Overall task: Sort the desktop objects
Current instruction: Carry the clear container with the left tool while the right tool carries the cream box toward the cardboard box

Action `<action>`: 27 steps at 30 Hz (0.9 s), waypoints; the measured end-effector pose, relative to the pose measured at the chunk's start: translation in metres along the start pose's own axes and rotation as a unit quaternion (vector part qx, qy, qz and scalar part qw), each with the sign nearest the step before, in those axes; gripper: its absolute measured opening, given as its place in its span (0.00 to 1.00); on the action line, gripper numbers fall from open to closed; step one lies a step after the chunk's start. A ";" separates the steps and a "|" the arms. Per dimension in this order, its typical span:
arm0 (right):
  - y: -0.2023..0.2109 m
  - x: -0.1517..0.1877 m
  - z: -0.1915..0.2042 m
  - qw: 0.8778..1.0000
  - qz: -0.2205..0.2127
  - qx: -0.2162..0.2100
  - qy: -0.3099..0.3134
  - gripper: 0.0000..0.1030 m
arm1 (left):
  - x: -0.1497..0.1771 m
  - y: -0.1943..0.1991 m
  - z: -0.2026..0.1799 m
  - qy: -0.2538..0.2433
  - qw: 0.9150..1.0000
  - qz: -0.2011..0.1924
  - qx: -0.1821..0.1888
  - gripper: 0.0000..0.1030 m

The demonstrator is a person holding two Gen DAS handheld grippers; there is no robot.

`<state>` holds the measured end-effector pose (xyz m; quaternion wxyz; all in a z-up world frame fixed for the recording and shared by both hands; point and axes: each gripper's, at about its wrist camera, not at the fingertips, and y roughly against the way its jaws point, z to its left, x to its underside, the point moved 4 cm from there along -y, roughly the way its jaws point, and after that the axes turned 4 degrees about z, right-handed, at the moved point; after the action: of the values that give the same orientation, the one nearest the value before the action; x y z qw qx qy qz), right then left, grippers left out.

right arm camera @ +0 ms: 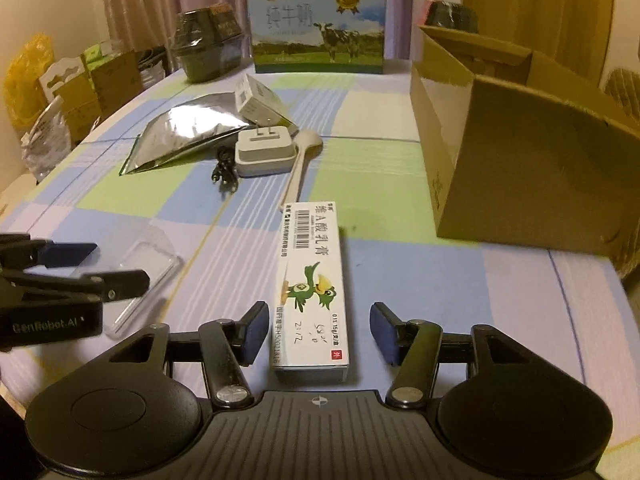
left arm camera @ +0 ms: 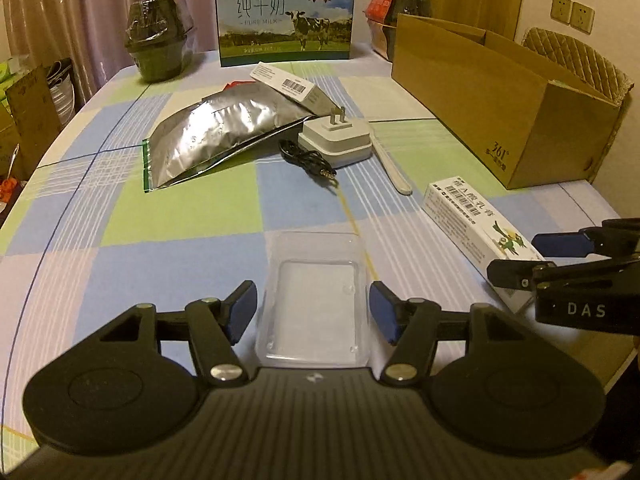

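Observation:
My left gripper (left arm camera: pixel 312 310) is open, its pads on either side of a clear plastic tray (left arm camera: pixel 314 300) lying flat on the checked tablecloth. My right gripper (right arm camera: pixel 318 332) is open around the near end of a white ointment box (right arm camera: pixel 314 280) with a green bird on it. That box also shows in the left wrist view (left arm camera: pixel 476 228), with the right gripper (left arm camera: pixel 532 256) at its near end. The tray shows in the right wrist view (right arm camera: pixel 146 268) with the left gripper (right arm camera: pixel 108 266) over it. An open cardboard box (right arm camera: pixel 520 152) stands on the right.
In mid-table lie a silver foil pouch (left arm camera: pixel 216 132), a white carton (left arm camera: pixel 288 86), a white plug adapter (left arm camera: pixel 336 140), a black audio cable (left arm camera: pixel 308 160) and a pale spoon (left arm camera: pixel 390 164). A milk carton case (left arm camera: pixel 286 20) and a wrapped dark container (left arm camera: pixel 158 36) stand at the back.

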<state>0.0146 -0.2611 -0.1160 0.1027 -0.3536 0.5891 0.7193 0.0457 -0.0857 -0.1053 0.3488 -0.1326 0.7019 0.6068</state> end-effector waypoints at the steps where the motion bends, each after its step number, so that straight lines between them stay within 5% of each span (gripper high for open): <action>1: -0.001 -0.001 0.000 1.000 0.000 -0.003 -0.004 0.52 | 0.000 -0.002 -0.001 -0.001 1.000 0.001 0.001 0.57; 23: -0.023 -0.014 0.001 1.000 -0.007 -0.009 -0.009 0.51 | 0.003 -0.011 0.001 -0.007 1.000 0.001 -0.007 0.50; 27: -0.024 -0.014 0.008 1.000 -0.006 0.013 0.022 0.35 | 0.003 -0.012 0.002 -0.002 1.000 0.002 -0.005 0.50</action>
<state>0.0355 -0.2430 -0.1255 0.0987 -0.3712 0.5987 0.7029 0.0518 -0.0858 -0.1162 0.3484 -0.1313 0.6981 0.6117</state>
